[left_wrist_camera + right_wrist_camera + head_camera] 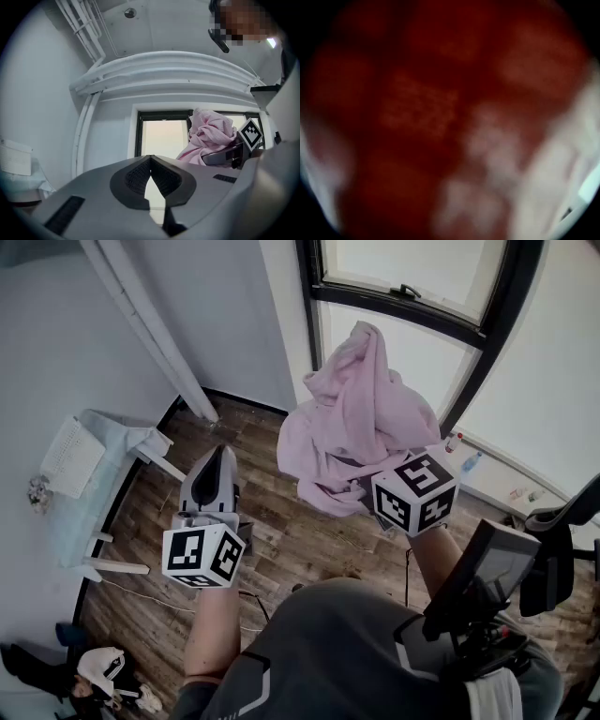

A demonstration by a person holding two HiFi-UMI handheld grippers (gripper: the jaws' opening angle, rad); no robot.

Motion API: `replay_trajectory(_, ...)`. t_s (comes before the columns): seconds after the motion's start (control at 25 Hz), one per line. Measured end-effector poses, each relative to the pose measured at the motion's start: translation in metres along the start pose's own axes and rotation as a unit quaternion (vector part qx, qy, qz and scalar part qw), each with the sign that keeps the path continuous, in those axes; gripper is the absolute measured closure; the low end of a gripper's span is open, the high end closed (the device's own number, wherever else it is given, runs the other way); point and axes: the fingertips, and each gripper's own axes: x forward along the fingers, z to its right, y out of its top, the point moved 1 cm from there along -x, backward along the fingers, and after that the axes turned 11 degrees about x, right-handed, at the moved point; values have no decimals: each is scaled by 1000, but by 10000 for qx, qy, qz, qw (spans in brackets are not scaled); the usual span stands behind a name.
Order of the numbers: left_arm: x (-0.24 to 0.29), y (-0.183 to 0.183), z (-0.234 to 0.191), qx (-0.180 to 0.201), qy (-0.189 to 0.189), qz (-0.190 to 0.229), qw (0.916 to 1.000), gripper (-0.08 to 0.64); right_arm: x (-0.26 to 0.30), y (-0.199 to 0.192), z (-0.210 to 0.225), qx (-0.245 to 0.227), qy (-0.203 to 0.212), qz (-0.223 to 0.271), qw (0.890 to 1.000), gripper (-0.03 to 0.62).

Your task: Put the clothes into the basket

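Note:
A pink garment (361, 418) hangs bunched over my right gripper (370, 486), held up in front of the window. Only that gripper's marker cube (414, 493) shows below the cloth, and its jaws are hidden. The right gripper view is filled with blurred red and pale fabric (440, 122) lying against the lens. In the left gripper view the pink garment (211, 133) lies on one grey jaw of the right gripper (220, 157). My left gripper (217, 454) is held out level to the left, shut with nothing between its pads (161, 173). A white perforated thing (70, 457), perhaps the basket, lies far left.
A black-framed window (469, 343) fills the wall ahead, with small bottles (472, 461) on its sill. A white pipe (150, 329) runs slantwise down the left wall. The floor is wood planks (309, 540). Black equipment (497, 568) stands at the right, and a pale blue surface (94, 493) at the left.

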Motion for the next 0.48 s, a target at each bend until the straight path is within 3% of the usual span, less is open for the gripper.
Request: replay_trajectory(0.48,-7,-1,-2,25,266,-54,9996,552,-1,0,-1,-100,118,-41,9999,206)
